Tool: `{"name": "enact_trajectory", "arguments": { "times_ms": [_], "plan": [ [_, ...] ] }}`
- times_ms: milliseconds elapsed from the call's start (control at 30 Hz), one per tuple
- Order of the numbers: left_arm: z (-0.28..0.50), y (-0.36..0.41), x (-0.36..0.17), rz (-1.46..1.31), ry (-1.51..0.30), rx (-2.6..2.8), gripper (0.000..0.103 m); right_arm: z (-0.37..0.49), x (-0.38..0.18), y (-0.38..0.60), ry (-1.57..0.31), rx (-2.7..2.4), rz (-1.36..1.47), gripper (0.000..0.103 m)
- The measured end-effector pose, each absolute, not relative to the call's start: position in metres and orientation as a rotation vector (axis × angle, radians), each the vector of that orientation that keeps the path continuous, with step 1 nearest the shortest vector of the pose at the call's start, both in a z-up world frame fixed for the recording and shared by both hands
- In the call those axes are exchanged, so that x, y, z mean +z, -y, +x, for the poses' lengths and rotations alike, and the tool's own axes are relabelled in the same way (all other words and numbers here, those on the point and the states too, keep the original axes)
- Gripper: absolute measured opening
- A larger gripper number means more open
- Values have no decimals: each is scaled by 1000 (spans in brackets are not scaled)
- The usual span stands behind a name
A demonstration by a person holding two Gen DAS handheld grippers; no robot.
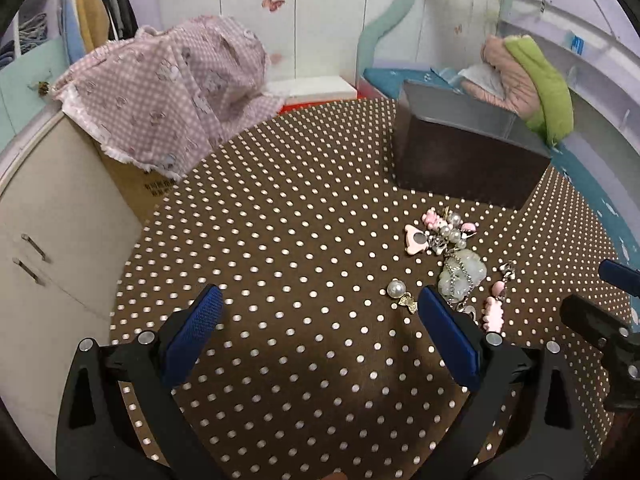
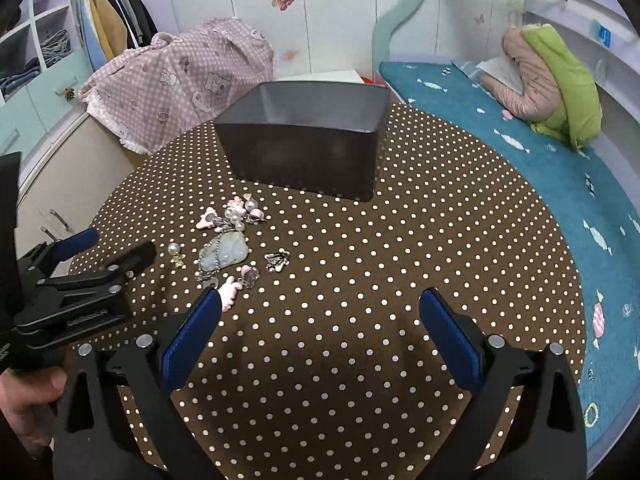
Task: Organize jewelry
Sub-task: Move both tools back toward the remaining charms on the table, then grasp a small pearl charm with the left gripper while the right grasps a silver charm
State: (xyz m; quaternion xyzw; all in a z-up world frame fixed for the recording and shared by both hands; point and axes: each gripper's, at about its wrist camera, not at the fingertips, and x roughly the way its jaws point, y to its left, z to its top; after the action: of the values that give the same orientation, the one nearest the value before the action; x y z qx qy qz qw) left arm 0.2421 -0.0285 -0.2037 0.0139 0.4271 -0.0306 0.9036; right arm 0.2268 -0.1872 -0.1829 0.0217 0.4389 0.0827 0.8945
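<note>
A loose scatter of jewelry (image 2: 228, 248) lies on a brown tablecloth with white polka dots (image 2: 360, 280), left of centre in the right wrist view and at centre right in the left wrist view. The pieces are small and mixed: a pale green, jade-like pendant (image 2: 226, 256) crossed by a silver chain, a tangle of white pearls and pink charms (image 2: 236, 214) just above it in the frame, one single pearl earring (image 1: 396, 290) set a little apart to the left, a silver openwork charm (image 2: 277, 260) to the right, and a pink foot-shaped charm (image 2: 230, 292) lowest in the group. One dark rectangular box (image 2: 308, 152), open at the top, stands on the cloth above the pieces, near them but apart. Two grippers show. The left gripper (image 1: 320, 312) has its blue-padded jaws spread wide with nothing between them; its right pad sits just beside the pendant. The right gripper (image 2: 320, 312) is likewise spread wide and empty, its left pad at the foot-shaped charm.
</note>
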Motion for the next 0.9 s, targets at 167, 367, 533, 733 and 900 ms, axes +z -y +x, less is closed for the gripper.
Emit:
{"name": "enact_trajectory", "arguments": {
  "times_ms": [167, 367, 533, 733, 900],
  "plan": [
    [252, 36, -213, 25, -907, -78, 97, 233, -188, 193, -929, 171, 56, 95],
    [259, 43, -218, 26, -921, -128, 66, 242, -192, 191, -936, 191, 45, 95],
    [260, 48, -216, 31, -911, -217, 24, 253, -196, 186, -941, 217, 29, 79],
    [264, 42, -215, -10, -920, -265, 11, 266, -204, 175, -957, 252, 2, 62],
    [261, 34, -213, -25, -911, -264, 11, 268, -205, 163, -930, 264, -69, 50]
  ]
}}
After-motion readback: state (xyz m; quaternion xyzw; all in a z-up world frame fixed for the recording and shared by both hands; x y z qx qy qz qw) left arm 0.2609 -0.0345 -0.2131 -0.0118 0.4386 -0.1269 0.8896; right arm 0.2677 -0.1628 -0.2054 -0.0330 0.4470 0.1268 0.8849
